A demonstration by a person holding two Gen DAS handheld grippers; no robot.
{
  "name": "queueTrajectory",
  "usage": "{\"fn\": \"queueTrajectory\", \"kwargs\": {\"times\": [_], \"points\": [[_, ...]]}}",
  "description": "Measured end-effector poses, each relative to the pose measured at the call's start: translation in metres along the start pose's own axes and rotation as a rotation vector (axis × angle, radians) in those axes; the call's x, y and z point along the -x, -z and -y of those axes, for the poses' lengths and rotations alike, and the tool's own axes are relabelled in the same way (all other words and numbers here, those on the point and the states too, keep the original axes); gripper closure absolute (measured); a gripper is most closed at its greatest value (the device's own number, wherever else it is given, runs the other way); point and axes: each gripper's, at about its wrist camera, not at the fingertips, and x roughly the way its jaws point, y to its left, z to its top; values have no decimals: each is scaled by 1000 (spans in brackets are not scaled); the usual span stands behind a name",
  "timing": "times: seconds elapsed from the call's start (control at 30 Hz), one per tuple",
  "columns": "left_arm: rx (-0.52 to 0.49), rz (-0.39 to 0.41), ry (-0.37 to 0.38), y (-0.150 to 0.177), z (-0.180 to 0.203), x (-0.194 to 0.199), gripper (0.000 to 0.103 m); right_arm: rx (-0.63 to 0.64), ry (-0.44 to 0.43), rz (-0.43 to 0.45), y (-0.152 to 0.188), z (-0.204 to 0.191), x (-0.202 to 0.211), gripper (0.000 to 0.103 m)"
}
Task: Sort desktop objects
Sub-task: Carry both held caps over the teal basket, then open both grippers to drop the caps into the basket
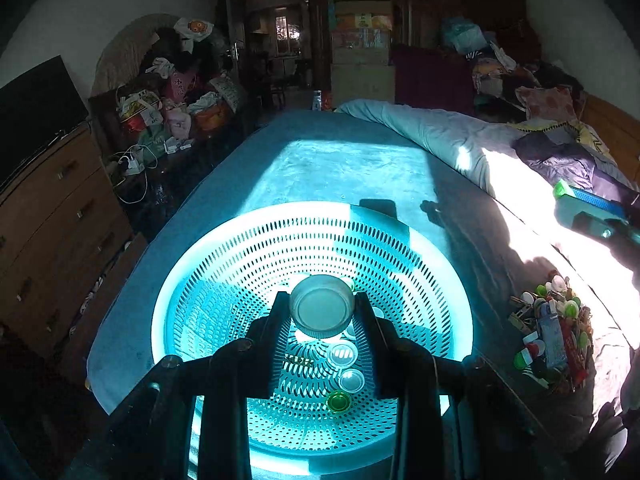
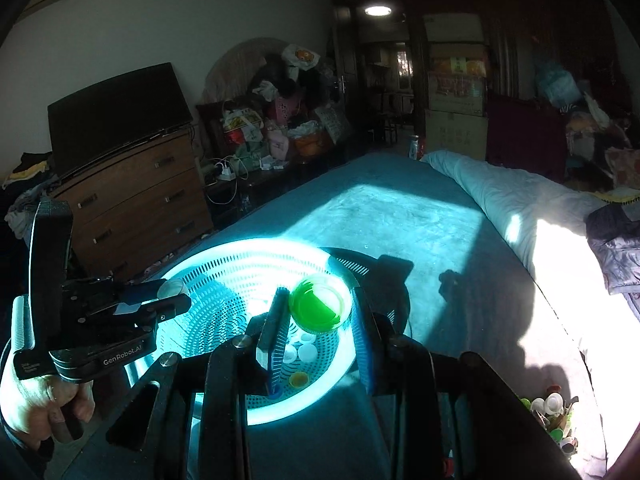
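Left wrist view: the left tongs (image 1: 322,312) are clamped on a white cap (image 1: 322,311), held above the middle of the perforated basket (image 1: 176,292) that sits on the bed (image 1: 320,160). A few caps already lie in the basket floor — two white ones and a green cap (image 1: 338,401) among them. My reading is that the step in hand is the drop: the cap is over its bin, so the next move calls only for opening the jaws (perhaps after lowering a little, so it does not bounce out). The unsorted pile (image 1: 552,332) of caps and bits lies well to the right on the bed, near the sunlit edge.

Right wrist view: the right tongs (image 2: 318,312) grip a translucent green lid (image 2: 318,309), hanging over the basket's near-right side, inside the rim (image 2: 280,412). The left tongs (image 2: 176,300) come in from the left over the far rim with the white cap (image 2: 172,287), the hand (image 2: 44,404) below. The two tools are apart, yet both are over one basket — releasing one after the other seems safer. Bare bed lies beyond and to the right; the rolled quilt (image 2: 500,196) bounds it.
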Motion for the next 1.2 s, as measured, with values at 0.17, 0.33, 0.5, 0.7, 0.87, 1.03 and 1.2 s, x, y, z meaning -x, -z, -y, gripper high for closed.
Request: {"fn": "queueTrajectory", "kwargs": {"times": [0.17, 0.33, 0.5, 0.7, 0.87, 1.03, 1.2], "points": [[-6, -60, -3, -7, -18, -14, 71, 27, -31, -33, -19, -23, -28, 75], [-10, -103, -5, -9, -28, -30, 71, 58, -57, -74, -33, -42, -50, 75], [-14, -147, -2, -6, -33, -45, 71, 67, -84, -122, -37, -49, -68, 75], [-23, -210, 20, -3, -36, -65, 71, 35, -122, -190, -32, -50, -92, 75], [-19, -239, 28, 1, -39, -74, 71, 31, -128, -228, -26, -52, -109, 75], [-21, -247, 27, 1, -40, -81, 71, 32, -134, -240, -24, -53, -117, 75], [-20, -249, 26, 0, -40, -85, 71, 29, -136, -246, -24, -55, -122, 75]]}}
